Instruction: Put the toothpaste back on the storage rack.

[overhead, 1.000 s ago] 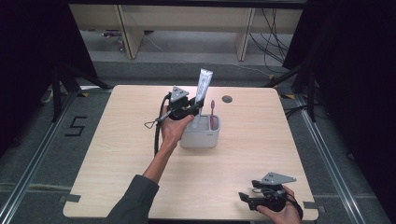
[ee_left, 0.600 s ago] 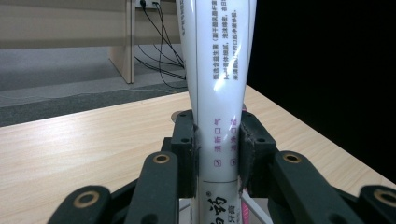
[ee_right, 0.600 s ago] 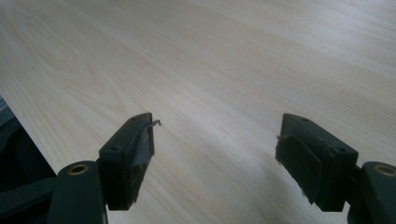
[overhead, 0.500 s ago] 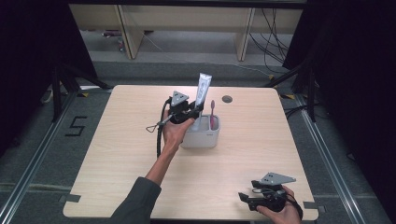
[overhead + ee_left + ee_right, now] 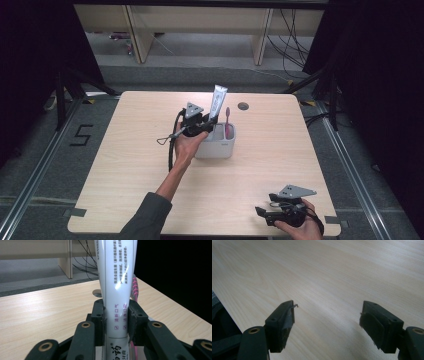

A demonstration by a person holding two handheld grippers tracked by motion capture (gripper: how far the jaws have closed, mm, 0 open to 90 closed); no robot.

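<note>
High view, left gripper [image 5: 207, 125]: clamped on toothpaste tube [image 5: 217, 102], upright in grey holder [image 5: 216, 149] mid-table, beside pink toothbrush [image 5: 228, 122].
Right gripper [image 5: 267, 214]: jaws wide apart, nothing held, near table [image 5: 125, 165] front edge.

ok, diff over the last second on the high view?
Little has changed. The left gripper stays shut on the white toothpaste tube, which stands upright in the grey rectangular holder as before; hand and tube may have shifted very slightly. The pink toothbrush remains in the holder. The right gripper stays open and idle at the near right edge of the light wooden table.
</note>
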